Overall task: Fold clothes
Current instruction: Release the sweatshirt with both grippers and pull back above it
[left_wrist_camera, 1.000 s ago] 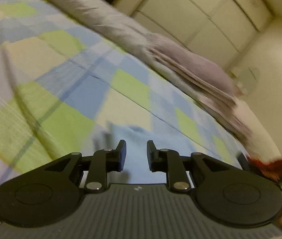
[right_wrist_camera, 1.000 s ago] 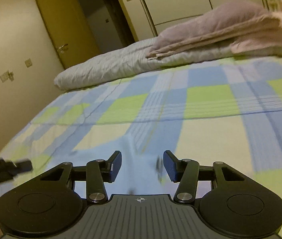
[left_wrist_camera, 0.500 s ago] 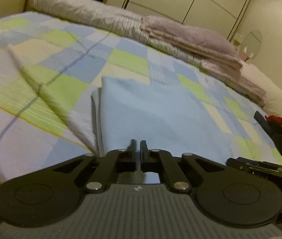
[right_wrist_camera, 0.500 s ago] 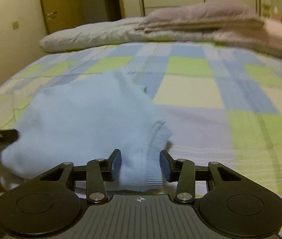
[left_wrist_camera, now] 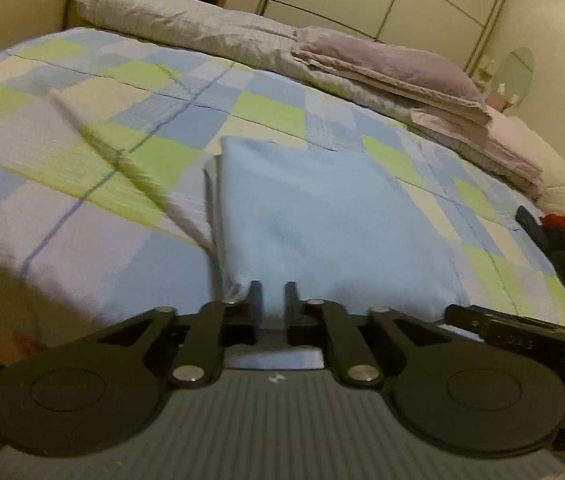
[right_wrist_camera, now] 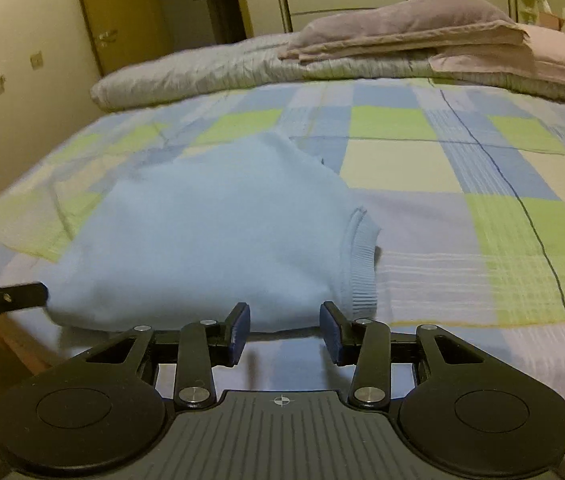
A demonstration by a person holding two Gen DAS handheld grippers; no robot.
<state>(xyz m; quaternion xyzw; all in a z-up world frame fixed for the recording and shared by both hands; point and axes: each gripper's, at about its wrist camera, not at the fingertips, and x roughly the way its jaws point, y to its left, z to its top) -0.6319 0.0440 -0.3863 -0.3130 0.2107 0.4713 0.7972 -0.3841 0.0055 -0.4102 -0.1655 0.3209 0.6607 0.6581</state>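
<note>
The light blue garment (left_wrist_camera: 322,216) lies folded on the checked bedcover (left_wrist_camera: 82,132), in the centre of the left view and at centre left of the right view (right_wrist_camera: 210,232), with its ribbed hem (right_wrist_camera: 358,264) turned toward my right side. I judge that one fold is already made and I am now letting go of the near edge.

My left gripper (left_wrist_camera: 273,296) stands at the lower centre of its frame. Its jaws have just been opening a little, and a thin strip of the blue cloth is between them; if the pads press it or not, I cannot tell. My right gripper (right_wrist_camera: 284,330) is open, and the near edge of the garment lies just ahead of its tips, not pinched.

Next, I think, both grippers must come free from the cloth without dragging it, and then take the sides for another fold.

Both grippers point forward and downward over the near edge of the bed. The grey quilt (left_wrist_camera: 186,32) and the mauve folded bedding (left_wrist_camera: 394,68) lie far behind, at the top.
</note>
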